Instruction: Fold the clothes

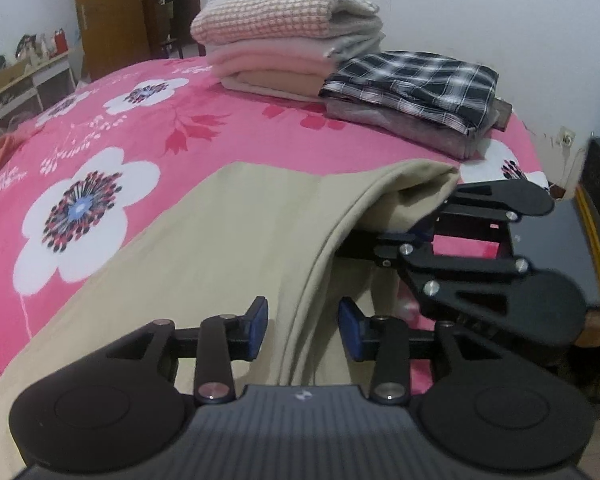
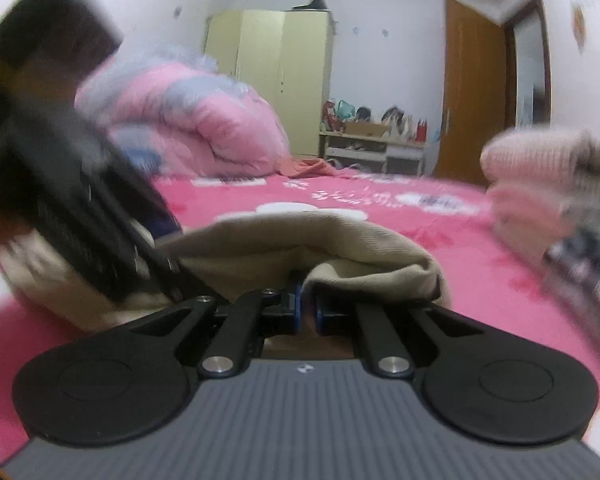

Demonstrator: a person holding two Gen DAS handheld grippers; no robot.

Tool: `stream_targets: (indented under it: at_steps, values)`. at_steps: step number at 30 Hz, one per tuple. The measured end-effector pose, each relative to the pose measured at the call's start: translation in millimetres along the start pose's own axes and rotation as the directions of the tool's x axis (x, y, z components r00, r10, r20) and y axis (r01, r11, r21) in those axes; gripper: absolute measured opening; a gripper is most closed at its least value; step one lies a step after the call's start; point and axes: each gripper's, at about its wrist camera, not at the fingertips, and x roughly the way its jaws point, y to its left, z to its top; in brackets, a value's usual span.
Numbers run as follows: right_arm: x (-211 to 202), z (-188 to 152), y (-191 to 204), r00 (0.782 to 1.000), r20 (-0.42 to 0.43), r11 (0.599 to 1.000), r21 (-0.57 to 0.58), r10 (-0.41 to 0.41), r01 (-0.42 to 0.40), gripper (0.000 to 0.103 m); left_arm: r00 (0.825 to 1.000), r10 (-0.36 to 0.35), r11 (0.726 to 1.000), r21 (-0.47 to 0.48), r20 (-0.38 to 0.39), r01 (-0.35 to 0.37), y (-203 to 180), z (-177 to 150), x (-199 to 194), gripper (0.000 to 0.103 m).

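my left tool (image 1: 303, 330): spread, beige garment (image 1: 204, 240) fold running loose between its pads | my right tool (image 2: 308, 312): pinching that garment's raised edge, just ahead of my left

Ahead of your left gripper, the pink flowered bed (image 1: 148, 120) carries the beige garment (image 1: 228, 232), a pale folded stack (image 1: 284, 40) and a plaid-topped pile (image 1: 416, 92).

You are looking at plain white walls (image 2: 388, 60) closing in the room. A pale yellow wardrobe (image 2: 268, 76) is standing at the upper centre of the right wrist view, a brown wooden door (image 2: 474, 92) is hanging at the upper right, and a low white shelf unit (image 2: 374, 152) crowded with small items is sitting between them.
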Motion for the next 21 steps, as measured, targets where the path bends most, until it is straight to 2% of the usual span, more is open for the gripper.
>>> stream_targets:
  at_steps: [1, 6, 11, 12, 14, 17, 21]
  values:
    - [-0.8, -0.1, -7.7, 1.000, 0.004, 0.998, 0.058, 0.025, -0.025, 0.004, 1.000, 0.005, 1.000, 0.006, -0.005, -0.005, -1.3, 1.3, 2.2, 0.039]
    - [-6.7, -7.5, -32.3, 0.990, 0.069, 0.961, 0.243, 0.122, -0.135, 0.005, 0.998, 0.050, 0.998, 0.033, -0.027, -0.049, -7.6, 6.7, 10.5, 0.016]
    - [-12.2, -13.8, -47.2, 0.982, 0.080, 0.921, 0.343, 0.170, -0.187, 0.007, 0.992, 0.123, 0.991, 0.053, 0.002, -0.123, -14.9, 7.6, 6.8, 0.009]
    - [-15.4, -14.9, -48.1, 0.983, 0.063, 0.919, 0.348, 0.172, -0.183, 0.009, 0.990, 0.137, 0.989, 0.062, 0.009, -0.138, -17.1, 7.3, 5.6, 0.009]
    - [-21.9, -17.2, -49.9, 0.984, 0.029, 0.917, 0.359, 0.177, -0.176, 0.025, 0.986, 0.165, 0.982, 0.089, 0.020, -0.166, -22.7, 6.9, 4.4, 0.009]
    - [-35.0, -18.3, -46.1, 0.985, -0.042, 0.933, 0.329, 0.167, -0.145, 0.043, 0.982, 0.188, 0.975, 0.116, 0.028, -0.190, -27.9, 6.6, 4.1, 0.009]
    - [-56.5, -14.9, -34.7, 0.978, -0.113, 0.957, 0.255, 0.175, -0.142, 0.043, 0.978, 0.204, 0.969, 0.132, 0.037, -0.207, -31.5, 6.3, 4.2, 0.009]
